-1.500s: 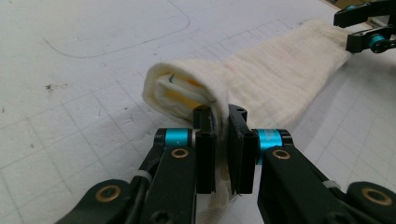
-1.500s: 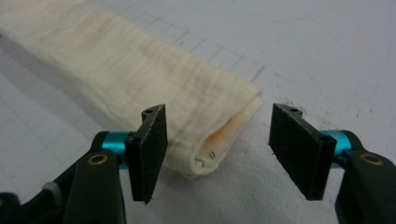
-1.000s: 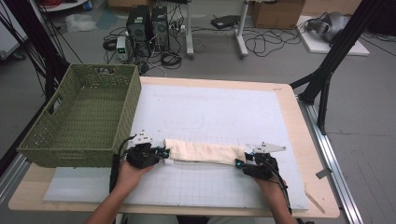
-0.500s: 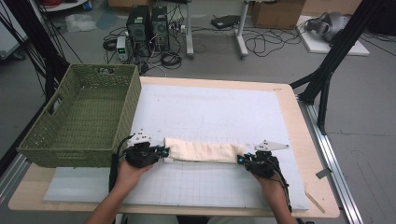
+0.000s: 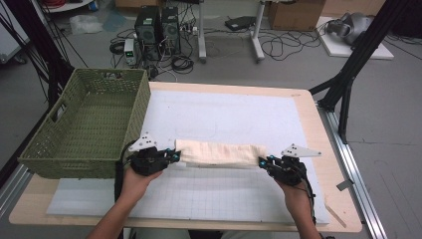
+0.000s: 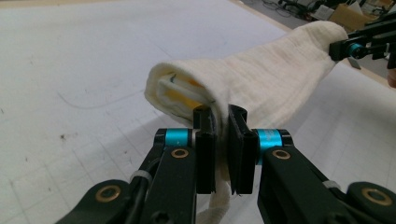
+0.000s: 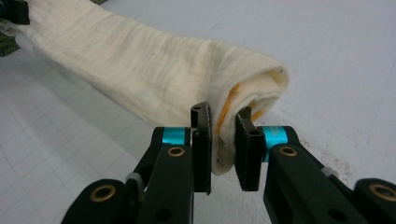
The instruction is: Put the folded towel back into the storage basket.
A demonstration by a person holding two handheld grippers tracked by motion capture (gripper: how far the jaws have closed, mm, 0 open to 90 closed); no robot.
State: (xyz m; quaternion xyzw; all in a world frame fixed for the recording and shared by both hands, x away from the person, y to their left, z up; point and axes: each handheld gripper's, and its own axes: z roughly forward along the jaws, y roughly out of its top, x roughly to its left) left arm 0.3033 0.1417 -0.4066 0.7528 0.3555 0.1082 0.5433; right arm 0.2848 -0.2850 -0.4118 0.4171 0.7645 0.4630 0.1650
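The right hand-held gripper (image 7: 223,135) has just been closing, and now pinches one end of the cream folded cloth roll (image 5: 218,153). The left hand-held gripper (image 6: 220,133) pinches the other end. Both ends look ready to lift. The roll lies long from left to right across the white worktop (image 5: 229,114), beside the green woven basket (image 5: 89,124).

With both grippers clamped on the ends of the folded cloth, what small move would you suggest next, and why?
Probably carry it level toward the green basket. The left gripper and right gripper each pinch one end of the folded cloth, which spans between them, and the basket stands open beside the left end.
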